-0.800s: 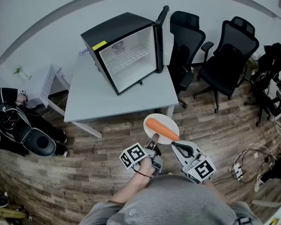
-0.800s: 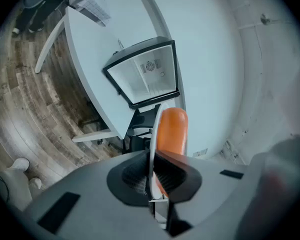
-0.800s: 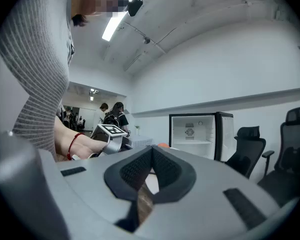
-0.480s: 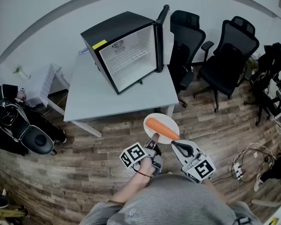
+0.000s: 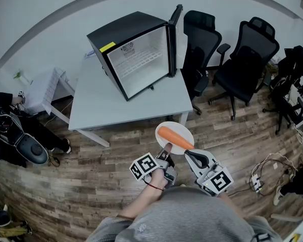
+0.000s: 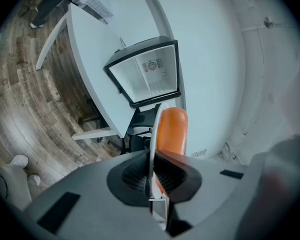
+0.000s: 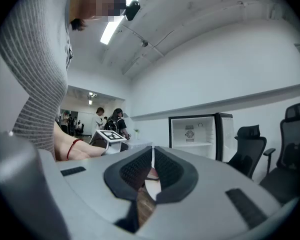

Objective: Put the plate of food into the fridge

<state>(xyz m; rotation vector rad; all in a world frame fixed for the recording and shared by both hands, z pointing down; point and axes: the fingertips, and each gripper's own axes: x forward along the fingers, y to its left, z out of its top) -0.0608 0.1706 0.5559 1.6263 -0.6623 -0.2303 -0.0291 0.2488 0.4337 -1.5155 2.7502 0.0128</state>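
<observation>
**L gripper (image 5: 166, 147) & R gripper (image 5: 188, 154) clamp plate (image 5: 180, 129); fridge (image 5: 141, 59) open and waiting**

Plate's up in the air, over the wood floor (image 5: 116, 165) by the head view, near the table (image 5: 106, 110) corner but well apart from the fridge; carrot (image 5: 174, 138) lies loose across it, nothing pinning it. L jaws are closed on the near rim, plate edge-on between the pads; R jaws are pinched thin on the near-right rim too. Ahead, the table carries the fridge; door (image 5: 174, 32) is swung wide to the right; wire shelf (image 5: 139, 59) looks bare. Office chairs (image 5: 242, 69) sit off to the right.

Risks, as I read it: both grips bite the same near side, so the far edge could droop; any tilt and that round carrot probably rolls off. Thin rim could slip if the 2 grippers drift apart or twist against each other. Going in, the plate may clip the fridge frame or door edge, esp. if it comes in at an angle; a knock there likely jars the carrot off.
</observation>
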